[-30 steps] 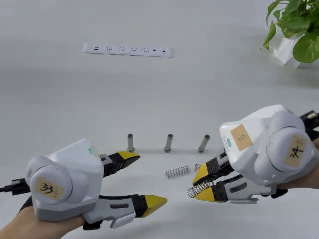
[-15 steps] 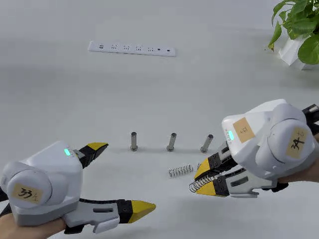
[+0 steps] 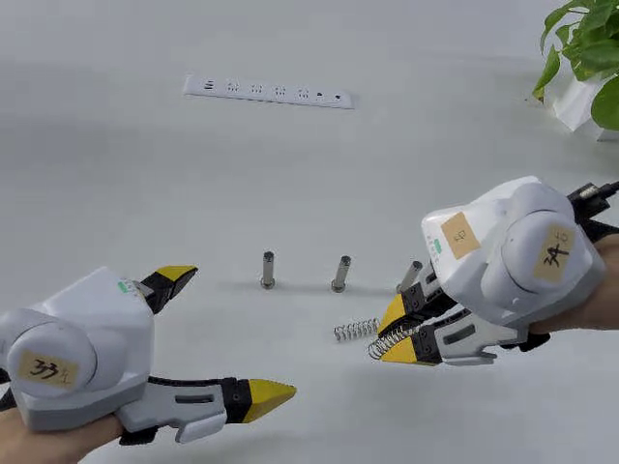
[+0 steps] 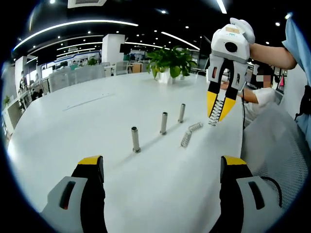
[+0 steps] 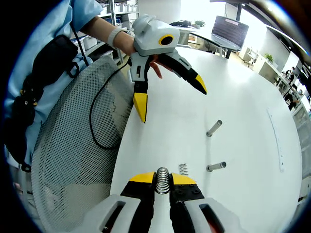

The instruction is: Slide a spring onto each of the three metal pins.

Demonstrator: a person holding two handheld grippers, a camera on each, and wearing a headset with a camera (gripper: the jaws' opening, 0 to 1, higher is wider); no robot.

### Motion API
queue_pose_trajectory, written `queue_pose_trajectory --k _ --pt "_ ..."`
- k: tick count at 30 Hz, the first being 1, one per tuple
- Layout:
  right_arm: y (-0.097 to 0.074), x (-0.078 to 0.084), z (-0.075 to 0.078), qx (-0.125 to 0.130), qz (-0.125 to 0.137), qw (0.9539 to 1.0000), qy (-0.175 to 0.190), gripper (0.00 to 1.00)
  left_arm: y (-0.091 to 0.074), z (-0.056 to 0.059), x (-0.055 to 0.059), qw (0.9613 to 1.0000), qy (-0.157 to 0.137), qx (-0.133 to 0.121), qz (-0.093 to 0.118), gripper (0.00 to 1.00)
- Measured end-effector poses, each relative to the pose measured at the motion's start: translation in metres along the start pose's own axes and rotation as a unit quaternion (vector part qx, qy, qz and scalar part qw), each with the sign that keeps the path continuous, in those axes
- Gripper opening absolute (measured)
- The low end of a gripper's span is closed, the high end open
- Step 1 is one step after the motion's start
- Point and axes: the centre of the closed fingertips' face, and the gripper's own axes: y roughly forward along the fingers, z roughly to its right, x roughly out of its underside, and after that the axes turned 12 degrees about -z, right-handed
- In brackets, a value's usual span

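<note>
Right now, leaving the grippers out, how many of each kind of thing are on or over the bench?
metal pin: 3
spring: 3, two lying on the table, one in the right gripper
power strip: 1
potted plant: 1
Total: 8

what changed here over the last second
The left gripper drew back from the pins and opened its jaws wider. The right gripper edged toward the rightmost pin. Unchanged: the held spring stays clamped, the loose spring lies untouched, all three pins bare.
</note>
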Motion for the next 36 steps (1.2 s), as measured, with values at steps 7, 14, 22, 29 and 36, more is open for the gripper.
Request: queue_pose_trajectory --k 7,14,22,29,36 --pt "-0.006 -0.01 0.021 0.004 -0.015 0.9995 -0.029 0.08 0.001 -0.001 0.005 0.9999 -0.005 -0.006 -0.006 0.99" --pt "-0.011 -0.027 0.046 0.009 -0.028 0.9978 -0.06 0.08 0.001 -0.001 0.004 0.9999 -0.002 -0.011 -0.006 0.97" --pt "-0.014 -0.05 0.07 0.011 -0.033 0.9957 -0.086 0.08 0.002 0.0 0.006 0.9999 -0.003 -0.009 -0.007 0.98" --pt "-0.013 -0.068 0.092 0.01 -0.043 0.9933 -0.107 0.08 0.005 0.003 0.013 0.9997 0.005 -0.001 -0.025 0.99" --pt "-0.007 -0.081 0.107 0.01 -0.064 0.9885 -0.137 0.08 0.005 0.001 0.011 0.9997 0.002 -0.001 -0.024 0.99"
